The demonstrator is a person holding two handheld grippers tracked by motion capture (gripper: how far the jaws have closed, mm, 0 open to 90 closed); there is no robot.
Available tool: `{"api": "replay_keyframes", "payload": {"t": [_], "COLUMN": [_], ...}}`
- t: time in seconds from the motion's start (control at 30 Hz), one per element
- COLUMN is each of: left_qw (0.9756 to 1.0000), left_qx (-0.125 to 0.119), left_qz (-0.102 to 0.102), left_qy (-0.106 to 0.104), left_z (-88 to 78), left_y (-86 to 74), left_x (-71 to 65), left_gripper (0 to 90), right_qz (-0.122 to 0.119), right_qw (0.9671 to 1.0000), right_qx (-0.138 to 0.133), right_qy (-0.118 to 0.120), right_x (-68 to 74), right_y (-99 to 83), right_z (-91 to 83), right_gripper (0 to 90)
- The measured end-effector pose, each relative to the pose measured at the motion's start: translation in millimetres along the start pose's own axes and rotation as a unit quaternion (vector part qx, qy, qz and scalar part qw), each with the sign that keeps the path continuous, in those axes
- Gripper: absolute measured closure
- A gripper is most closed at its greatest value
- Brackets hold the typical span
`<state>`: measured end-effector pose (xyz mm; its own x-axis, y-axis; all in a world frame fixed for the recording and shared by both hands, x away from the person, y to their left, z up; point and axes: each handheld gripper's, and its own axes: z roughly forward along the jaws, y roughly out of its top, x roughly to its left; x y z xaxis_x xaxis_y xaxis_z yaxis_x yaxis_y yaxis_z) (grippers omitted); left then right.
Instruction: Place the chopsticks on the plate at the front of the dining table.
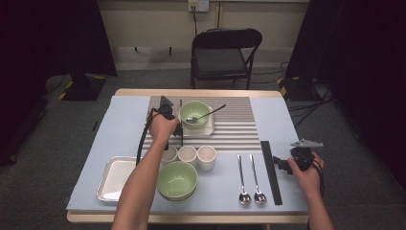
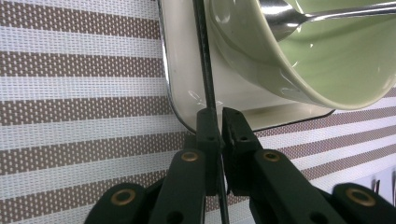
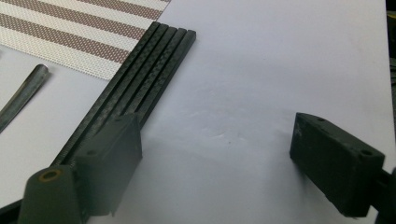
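My left gripper [image 1: 177, 129] [image 2: 219, 116] is shut on a thin black chopstick [image 1: 180, 103] [image 2: 203, 56]. The stick runs along the left rim of a small white tray [image 1: 210, 127] [image 2: 187, 70] on the striped mat. On that tray stands a green bowl [image 1: 195, 111] [image 2: 327, 60] with a metal spoon [image 1: 206, 115] [image 2: 299, 18] in it. At the table's right my right gripper [image 1: 282, 165] [image 3: 215, 144] is open, low over the cloth. Its left jaw rests by the near end of a row of black chopsticks [image 1: 270, 172] [image 3: 140, 79]; nothing lies between the jaws.
Three white cups [image 1: 187, 154] stand in a row in front of the striped mat [image 1: 239, 124]. Stacked green bowls [image 1: 177, 179] and a metal tray [image 1: 115, 177] sit at the near left. Two spoons [image 1: 250, 179] lie beside the chopsticks. A black chair [image 1: 222, 52] stands behind the table.
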<state>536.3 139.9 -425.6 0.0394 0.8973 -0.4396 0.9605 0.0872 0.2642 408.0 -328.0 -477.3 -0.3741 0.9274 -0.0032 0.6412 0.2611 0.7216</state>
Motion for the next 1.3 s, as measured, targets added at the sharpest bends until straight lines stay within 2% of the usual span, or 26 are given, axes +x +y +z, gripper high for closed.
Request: {"api": "replay_keyframes", "payload": {"t": [0.1, 0.13, 0.17, 0.23, 0.27, 0.4, 0.5, 0.67, 0.7, 0.77, 0.83, 0.93, 0.97, 1.0, 1.3], "left_qw": [1.0000, 1.0000, 0.9999, 0.9999, 0.9999, 0.9996, 0.9995, 0.9992, 0.9989, 0.9987, 0.9987, 0.9983, 0.9984, 0.9984, 0.9974], "left_qx": [-0.006, -0.002, -0.011, -0.015, -0.015, -0.024, -0.029, -0.032, -0.042, -0.046, -0.047, -0.053, -0.049, -0.052, -0.067], "left_qz": [-0.003, 0.004, 0.000, -0.005, 0.004, 0.010, 0.007, 0.014, 0.008, 0.001, 0.007, 0.002, 0.010, 0.004, 0.006], "left_qy": [0.001, 0.001, 0.002, -0.001, -0.005, -0.008, -0.005, -0.017, -0.018, -0.020, -0.018, -0.022, -0.025, -0.023, -0.024], "left_z": [-2.0, -3.5, -3.9, -6.3, -7.8, -12.2, -15.3, -20.8, -21.1, -21.9, -24.1, -26.0, -28.1, -29.2, -38.2], "left_y": [0.0, 0.2, 0.0, -0.5, -0.3, -0.7, -1.6, -2.8, -3.5, -4.4, -5.4, -6.4, -6.6, -7.2, -10.2], "left_x": [-0.1, 1.0, 0.5, 0.1, 1.5, 2.5, 1.8, 2.7, 2.9, 3.3, 6.2, 8.2, 10.7, 10.4, 14.4], "left_gripper": [85.2, 85.2, 84.6, 84.0, 83.4, 81.5, 79.9, 76.9, 76.3, 74.3, 72.6, 71.7, 70.5, 69.8, 61.9], "right_qz": [0.000, 0.000, 0.000, 0.000, 0.000, 0.000, 0.000, 0.000, 0.000, 0.000, 0.000, 0.000, 0.000, 0.001, 0.000], "right_qw": [1.0000, 1.0000, 1.0000, 1.0000, 1.0000, 1.0000, 1.0000, 1.0000, 1.0000, 1.0000, 1.0000, 1.0000, 1.0000, 1.0000, 1.0000], "right_qx": [0.000, 0.000, 0.000, 0.000, 0.000, 0.000, 0.000, 0.000, 0.000, 0.000, 0.000, 0.000, 0.000, 0.000, 0.000], "right_qy": [0.000, 0.000, 0.000, 0.000, 0.000, 0.000, 0.000, 0.000, 0.000, 0.000, 0.000, 0.000, 0.000, 0.000, 0.000], "right_x": [0.0, 0.0, 0.0, 0.0, 0.0, 0.0, 0.0, 0.0, 0.0, 0.1, 0.0, 0.0, 0.0, 0.0, 0.0], "right_y": [0.0, 0.0, 0.0, 0.0, 0.0, 0.0, 0.0, 0.0, 0.0, 0.0, 0.0, 0.0, 0.0, 0.1, 0.0], "right_z": [0.0, 0.0, 0.0, 0.0, 0.0, 0.0, 0.1, 0.1, 0.1, 0.0, 0.0, 0.0, 0.0, 0.1, 0.0], "right_gripper": [15.1, 15.2, 15.2, 15.1, 15.2, 15.2, 15.2, 15.2, 15.2, 15.2, 15.2, 15.2, 15.2, 15.2, 15.1]}}
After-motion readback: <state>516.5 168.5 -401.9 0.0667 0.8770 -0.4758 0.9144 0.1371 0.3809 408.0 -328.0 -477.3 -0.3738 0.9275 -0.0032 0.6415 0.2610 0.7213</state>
